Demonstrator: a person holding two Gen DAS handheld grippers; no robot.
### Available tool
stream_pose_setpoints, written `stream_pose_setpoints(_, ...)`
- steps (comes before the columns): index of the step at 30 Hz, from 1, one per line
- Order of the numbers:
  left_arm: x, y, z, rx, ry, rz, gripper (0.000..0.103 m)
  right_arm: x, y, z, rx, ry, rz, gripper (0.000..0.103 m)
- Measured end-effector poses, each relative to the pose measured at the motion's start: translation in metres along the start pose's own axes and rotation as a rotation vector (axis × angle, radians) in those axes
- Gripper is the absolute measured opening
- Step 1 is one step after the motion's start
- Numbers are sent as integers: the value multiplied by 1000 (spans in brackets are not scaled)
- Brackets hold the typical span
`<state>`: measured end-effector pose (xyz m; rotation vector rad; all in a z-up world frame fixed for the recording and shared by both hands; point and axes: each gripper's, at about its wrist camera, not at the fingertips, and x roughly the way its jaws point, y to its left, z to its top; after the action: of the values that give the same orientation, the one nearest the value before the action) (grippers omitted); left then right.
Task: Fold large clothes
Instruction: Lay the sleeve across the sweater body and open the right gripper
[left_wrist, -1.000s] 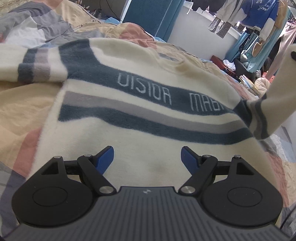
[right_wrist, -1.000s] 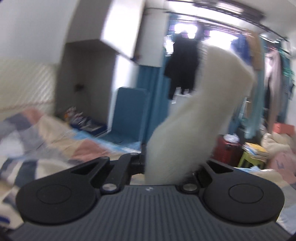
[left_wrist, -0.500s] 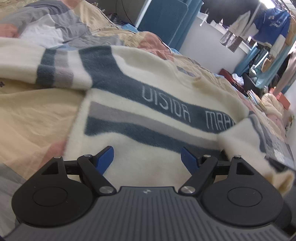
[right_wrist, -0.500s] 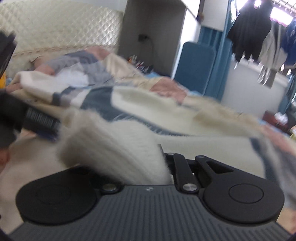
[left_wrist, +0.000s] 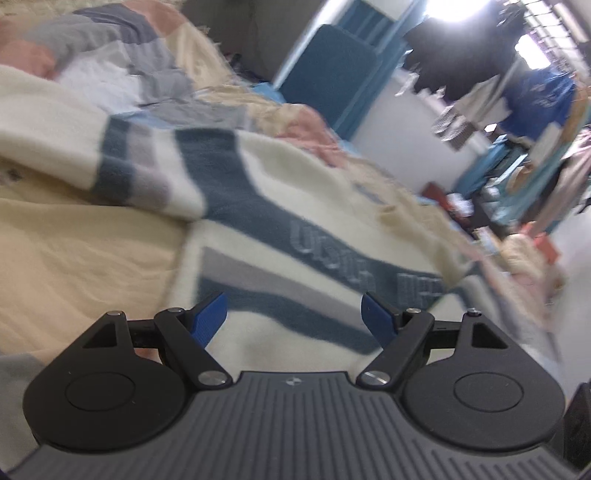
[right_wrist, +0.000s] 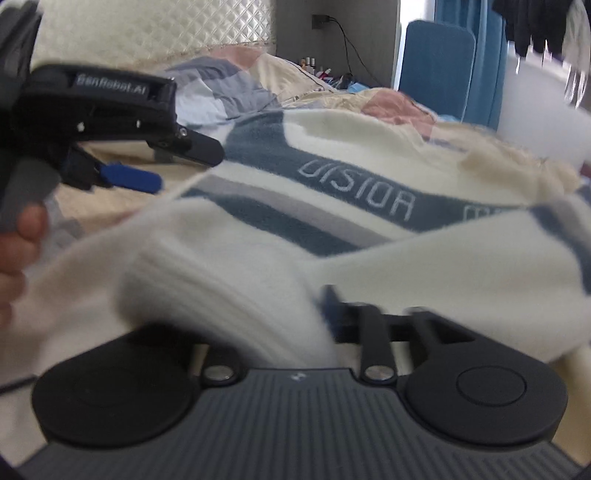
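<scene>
A cream sweater (left_wrist: 314, 206) with blue and grey stripes and pale lettering lies flat on the bed, front up. It also shows in the right wrist view (right_wrist: 354, 184). My left gripper (left_wrist: 293, 319) is open and empty, low over the sweater's lower body. My right gripper (right_wrist: 314, 306) is shut on the ribbed cuff of the sweater's sleeve (right_wrist: 229, 288), which lies across the sweater's lower body. The sleeve hides most of its fingers. The left gripper (right_wrist: 110, 147) shows in the right wrist view, at the left.
The bed has a patchwork cover (left_wrist: 74, 251) in cream, pink and grey. A blue upright panel (left_wrist: 325, 70) and a white wall stand beyond the bed. Clothes hang on a rack (left_wrist: 517, 81) at the far right.
My right gripper has swung the sleeve down from the air and across the sweater's body toward the left. My left gripper has drifted left and stayed open.
</scene>
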<state>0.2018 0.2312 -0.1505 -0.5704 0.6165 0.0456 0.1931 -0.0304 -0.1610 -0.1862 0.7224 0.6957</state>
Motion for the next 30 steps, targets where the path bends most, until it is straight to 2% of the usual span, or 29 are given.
stream_pose_setpoints(1, -1, -3, -1, 12, -8, -14, 83, -6, 2, 0, 7, 9, 13, 83)
stream_pose_setpoints(3, -1, -12, -4, 51, -16, -28, 83, -21, 5, -4, -19, 30, 39, 83)
stream_pose_setpoints(7, 0, -30, -14, 107, 7, -68, 82, -54, 4, -8, -59, 62, -4, 83)
stream_pose_setpoints(10, 1, -42, -23, 142, 37, -100, 82, -74, -11, -11, 56, 76, -54, 83)
stream_pose_setpoints(16, 2, -71, -45, 267, 74, -79, 80, -110, -41, -24, 301, -70, -89, 83)
stream_pose_setpoints(23, 21, -86, -65, 331, 158, -55, 68, -85, -59, -23, 400, -107, -160, 82)
stream_pose_setpoints(26, 29, -86, -75, 365, 181, -27, 65, -73, -69, -23, 472, -129, -143, 74)
stream_pose_setpoints(27, 32, -86, -77, 373, 189, -17, 65, -69, -70, -23, 484, -136, -138, 67)
stream_pose_setpoints(30, 40, -87, -83, 391, 203, 3, 65, -56, -69, -23, 457, -160, -165, 58)
